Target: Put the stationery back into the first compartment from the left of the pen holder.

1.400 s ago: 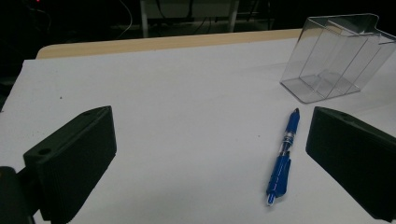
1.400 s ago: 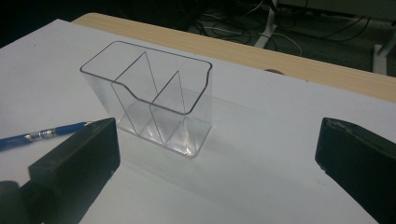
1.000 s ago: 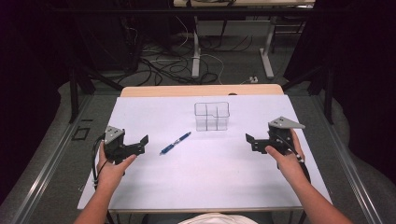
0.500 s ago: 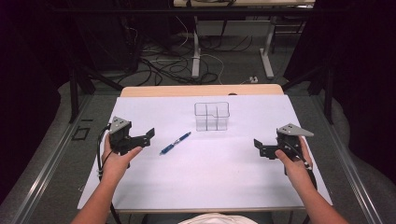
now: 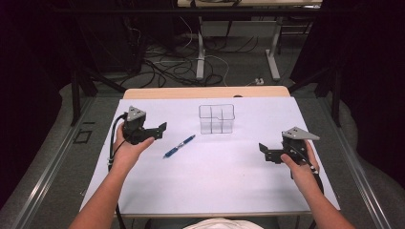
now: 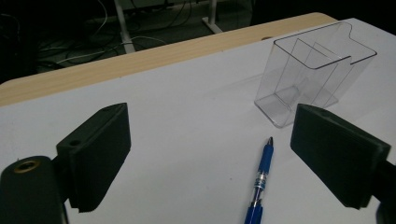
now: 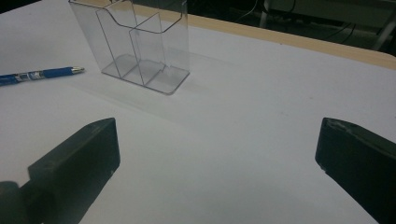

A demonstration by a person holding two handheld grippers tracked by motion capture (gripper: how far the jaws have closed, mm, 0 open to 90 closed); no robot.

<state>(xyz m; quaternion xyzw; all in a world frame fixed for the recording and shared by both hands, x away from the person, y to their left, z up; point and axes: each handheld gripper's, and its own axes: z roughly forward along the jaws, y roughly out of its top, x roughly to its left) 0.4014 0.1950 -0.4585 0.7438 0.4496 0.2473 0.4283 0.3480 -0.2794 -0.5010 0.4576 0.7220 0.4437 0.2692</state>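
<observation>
Nearest the person, the right gripper (image 5: 265,151) is hovering low over the white counter (image 5: 229,186) at its right side, held in the right hand (image 5: 298,162). Its jaws are standing wide apart with nothing between them; in the right gripper view they are framing bare counter.

Across on the left, the left gripper (image 5: 160,130) is sitting in the left hand (image 5: 126,150) and pointing toward the middle of the counter. Its jaws have just been closing a little, yet they are standing well apart and gripping nothing. In the left gripper view the blue pen (image 6: 259,182) is lying on the counter ahead of the jaws, in line with the gap between them but not touched by either.

In the high view the blue pen (image 5: 179,146) is lying flat and slanted, just beside the left gripper's tips and near the counter's middle, with its point aimed toward the clear plastic organizer (image 5: 217,119).

Farther back, that organizer is standing upright on the counter, apart from the pen, its inner walls dividing it into compartments.
</observation>
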